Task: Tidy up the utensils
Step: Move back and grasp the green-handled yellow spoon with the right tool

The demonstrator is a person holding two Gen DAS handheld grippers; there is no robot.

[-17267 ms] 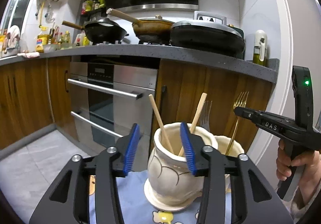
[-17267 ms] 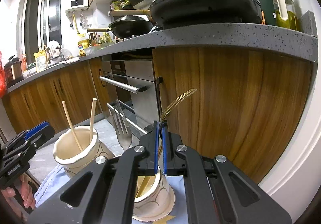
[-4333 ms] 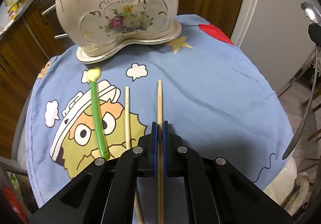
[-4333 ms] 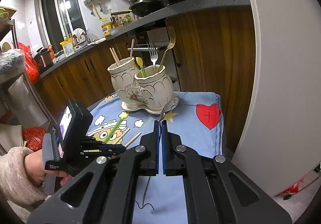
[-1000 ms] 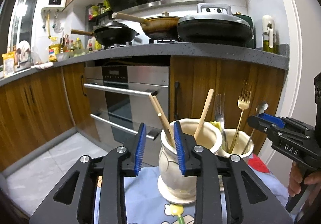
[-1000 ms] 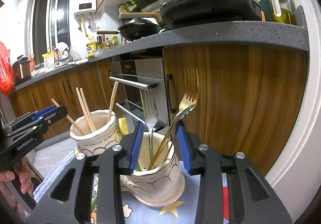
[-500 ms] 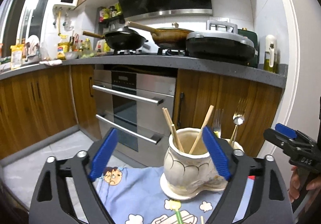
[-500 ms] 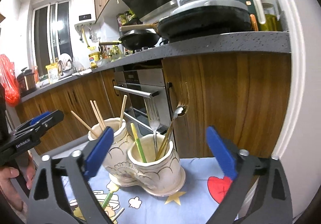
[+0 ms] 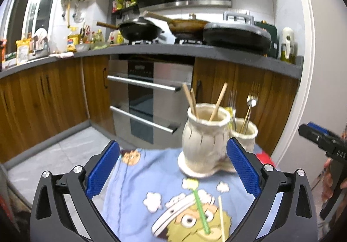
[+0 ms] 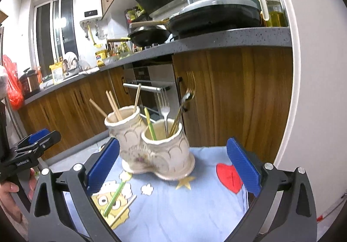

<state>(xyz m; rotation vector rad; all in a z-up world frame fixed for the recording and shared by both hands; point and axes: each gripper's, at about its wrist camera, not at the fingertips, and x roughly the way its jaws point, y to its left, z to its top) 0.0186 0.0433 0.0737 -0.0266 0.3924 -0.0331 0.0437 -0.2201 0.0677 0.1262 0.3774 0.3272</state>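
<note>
A cream double-pot ceramic holder stands on the blue cartoon cloth. Its taller pot holds several wooden chopsticks. The lower pot holds a silver fork, a gold fork, a spoon and a green stick. A green utensil and one chopstick lie on the cloth in front of the holder. My left gripper hangs back from the holder, jaws opening wide and empty. My right gripper is open and empty, also short of the holder.
Behind the table run wooden cabinets, a steel oven and a grey counter with pans. A white wall stands close on the right. A hand grips the left tool's handle.
Both grippers opened wide from around the pots and drew back from the holder. The chopstick now stands in the tall pot and the spoon in the low pot.
</note>
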